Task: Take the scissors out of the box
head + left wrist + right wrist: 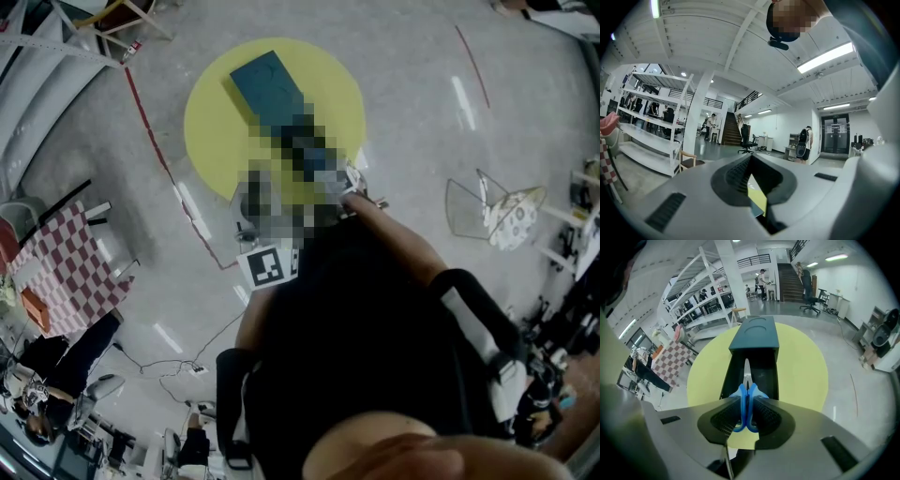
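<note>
Right gripper view, right gripper (746,399) jaws clamped on blue scissors (746,380) over box (753,336), left gripper (751,160) jaws together.

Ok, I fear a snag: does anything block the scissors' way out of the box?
Nothing visible: the right gripper holds the scissors in its jaws, blades pointing into the open box, lid beyond them.

No legible text, brand, number or label in any view. In the head view, the marker cube (266,266) bears a black-and-white square code pattern without letters. In the left gripper view, a small plate (836,115) above the double doors (836,136) is too small to read.
</note>
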